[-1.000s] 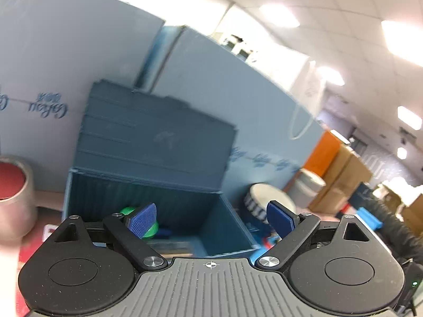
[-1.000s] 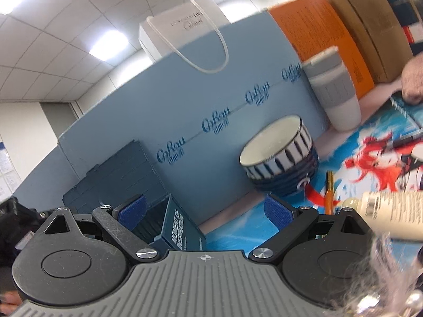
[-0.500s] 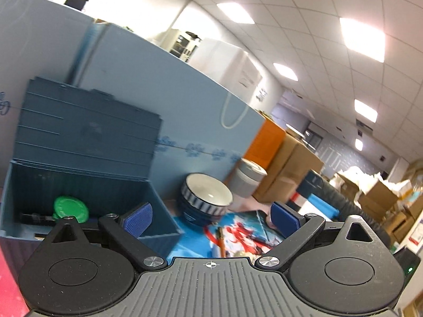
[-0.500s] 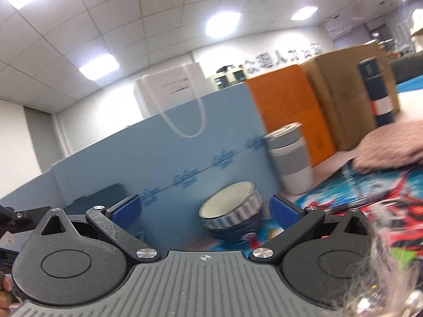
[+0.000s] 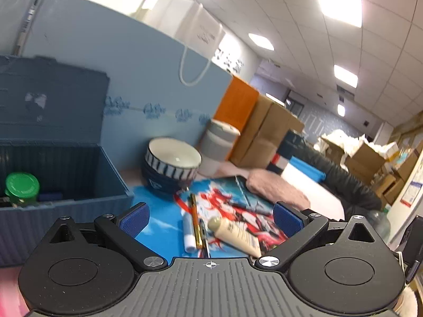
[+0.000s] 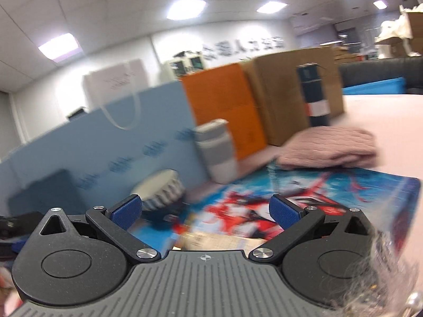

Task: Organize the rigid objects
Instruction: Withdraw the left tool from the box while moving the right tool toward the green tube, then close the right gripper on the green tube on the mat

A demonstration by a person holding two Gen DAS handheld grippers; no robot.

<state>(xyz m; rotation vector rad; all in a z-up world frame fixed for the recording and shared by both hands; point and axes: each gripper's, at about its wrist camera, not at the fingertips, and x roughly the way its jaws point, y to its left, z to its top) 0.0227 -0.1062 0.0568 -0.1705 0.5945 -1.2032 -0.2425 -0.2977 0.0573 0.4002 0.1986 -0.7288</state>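
Both views swung rightward while the left claw [image 5: 210, 218] just widened, empty.

An office used partly for storage. Overhead runs a grid ceiling [image 5: 304, 60] of white tiles with flush light panels [image 5: 338, 5]. Ahead of the left gripper, beyond the desk [image 6: 383, 132], cardboard boxes [image 5: 267, 134] stand stacked, and more open boxes [image 5: 367, 155] spilling white packing pile up far to its right. Ahead of the right gripper, a white wall carries blurred lettering [image 6: 243, 47], with office machines [image 6: 185, 64] below it. A blue partition [image 5: 127, 79] backs the desk, a white paper bag [image 5: 195, 23] behind it.
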